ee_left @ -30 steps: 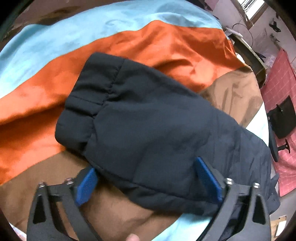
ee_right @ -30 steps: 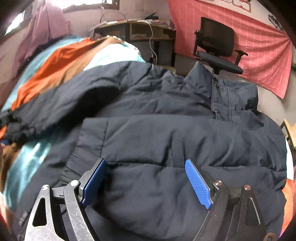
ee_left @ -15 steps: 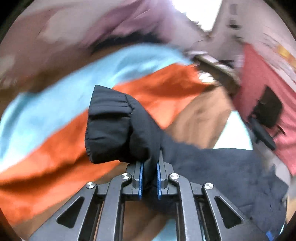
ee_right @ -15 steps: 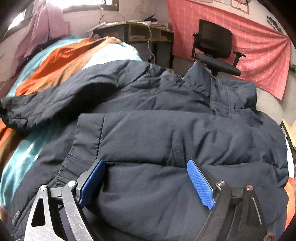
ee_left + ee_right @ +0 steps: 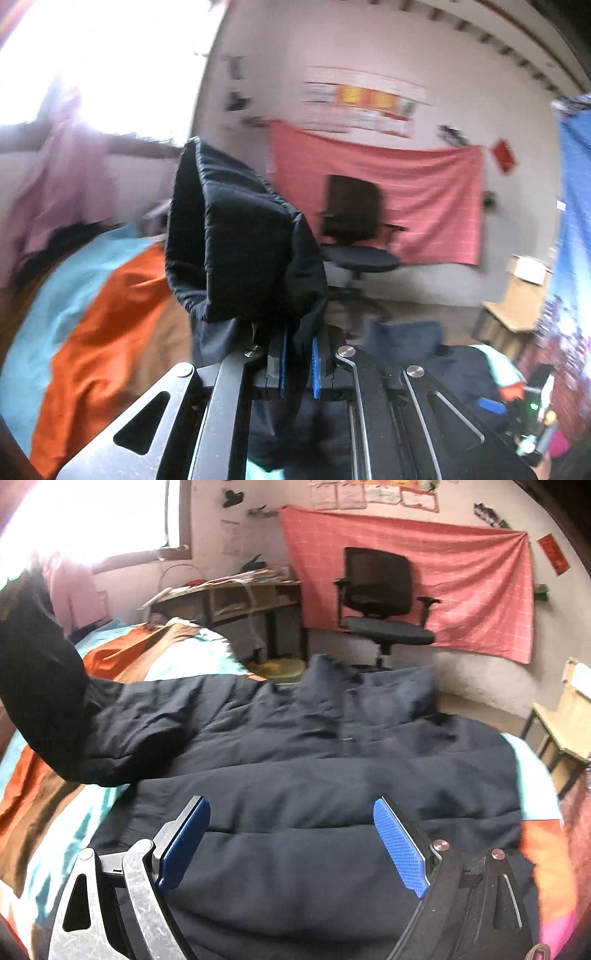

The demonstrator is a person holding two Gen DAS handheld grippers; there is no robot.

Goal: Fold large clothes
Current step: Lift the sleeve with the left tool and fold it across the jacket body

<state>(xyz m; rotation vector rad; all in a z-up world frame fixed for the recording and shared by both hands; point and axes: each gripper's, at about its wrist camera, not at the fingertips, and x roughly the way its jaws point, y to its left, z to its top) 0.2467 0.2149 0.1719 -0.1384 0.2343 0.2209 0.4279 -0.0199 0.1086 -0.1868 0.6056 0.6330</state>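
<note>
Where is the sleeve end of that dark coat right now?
The sleeve cuff is lifted above the striped bedspread, pinched in the left claw; in the right view it rises at far left.

Bedspread (image 5: 122, 653) striped orange, brown and pale blue, covering the bed. Black office chair (image 5: 380, 602) against a pink-red checked cloth (image 5: 469, 583) hung on the far wall, papers (image 5: 373, 494) pinned above it; wooden desk (image 5: 236, 594) left of the chair, cluttered on top, under a bright window (image 5: 92, 513). Pink garment (image 5: 72, 587) hangs by the window; light wooden stool (image 5: 565, 716) at far right.
</note>
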